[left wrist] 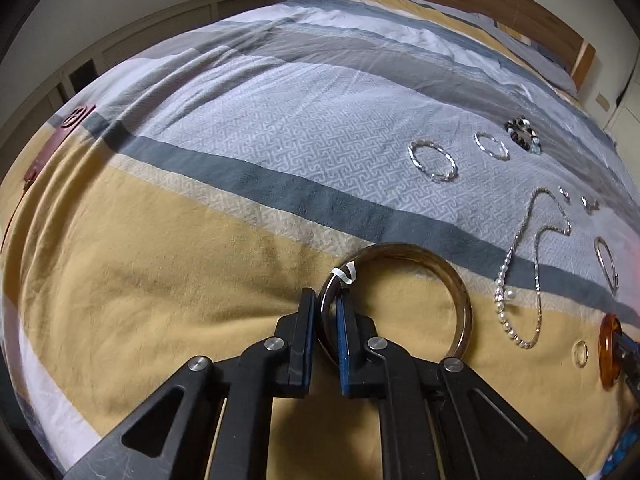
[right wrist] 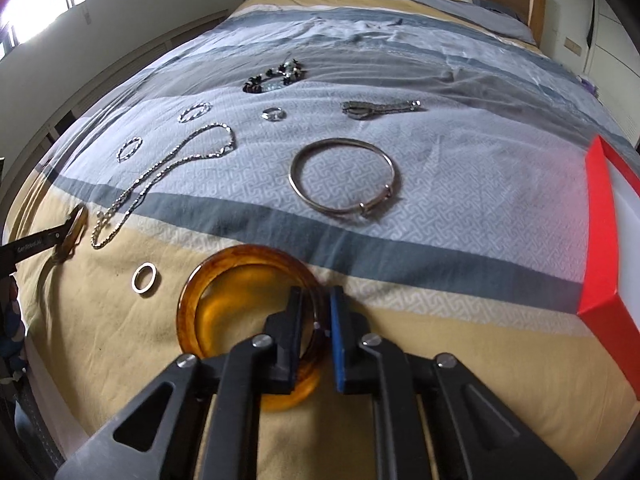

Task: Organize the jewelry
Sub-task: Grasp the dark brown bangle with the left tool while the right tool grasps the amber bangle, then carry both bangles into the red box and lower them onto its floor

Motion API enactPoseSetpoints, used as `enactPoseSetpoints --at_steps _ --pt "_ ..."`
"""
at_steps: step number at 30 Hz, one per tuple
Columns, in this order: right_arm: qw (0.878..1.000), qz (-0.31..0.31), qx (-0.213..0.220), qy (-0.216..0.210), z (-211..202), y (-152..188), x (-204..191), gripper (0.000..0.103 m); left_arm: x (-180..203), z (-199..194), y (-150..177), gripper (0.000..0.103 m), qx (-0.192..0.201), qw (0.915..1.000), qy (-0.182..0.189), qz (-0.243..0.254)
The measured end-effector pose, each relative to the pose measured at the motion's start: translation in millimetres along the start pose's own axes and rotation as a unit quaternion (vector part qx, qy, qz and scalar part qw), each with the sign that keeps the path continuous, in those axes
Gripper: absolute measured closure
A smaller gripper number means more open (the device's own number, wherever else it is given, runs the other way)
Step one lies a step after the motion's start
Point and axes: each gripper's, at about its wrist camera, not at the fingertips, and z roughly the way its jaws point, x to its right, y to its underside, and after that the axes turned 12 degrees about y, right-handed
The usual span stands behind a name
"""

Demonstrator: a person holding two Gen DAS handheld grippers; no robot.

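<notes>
1. Two tools held bangles over the bed (left wrist: 168,216).
2. Left tool (left wrist: 323,308) was clenched on a brown bangle (left wrist: 456,280).
3. Right tool (right wrist: 316,308) gripped an amber bangle (right wrist: 192,300), with a thin silver bangle (right wrist: 298,172) at 12 o'clock.

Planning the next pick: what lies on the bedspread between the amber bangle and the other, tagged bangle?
In the right wrist view, one small plain silver ring lies between the translucent amber bangle and the brown tagged bangle; otherwise bare yellow bedspread.
</notes>
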Motion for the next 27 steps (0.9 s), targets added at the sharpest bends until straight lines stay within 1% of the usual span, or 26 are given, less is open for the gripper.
enactPoseSetpoints --at_steps 4,13,17,19,22,26,27 --pt "1.0 0.002 0.011 -0.005 -12 2 2 0.093 4 -11 2 0.094 0.007 1.0 0.004 -0.003" --pt "0.999 0.007 0.052 -0.006 -65 21 14 0.093 33 -60 11 0.094 0.038 0.9986 -0.011 0.036" --pt "0.997 0.017 0.074 -0.003 -95 30 26 0.093 54 -84 18 0.094 0.045 0.9973 -0.006 0.057" --pt "0.996 0.024 0.085 -0.001 -108 33 34 0.093 67 -93 21 0.094 0.049 0.9965 0.002 0.068" --pt "0.994 0.039 0.104 0.007 -131 40 55 0.093 95 -104 24 0.094 0.052 0.9948 0.025 0.084" --pt "0.991 0.056 0.117 0.024 -152 47 89 0.093 148 -106 25 0.094 0.048 0.9899 0.068 0.114" --pt "0.99 0.063 0.121 0.029 -156 49 99 0.093 165 -104 25 0.094 0.044 0.9879 0.084 0.122"
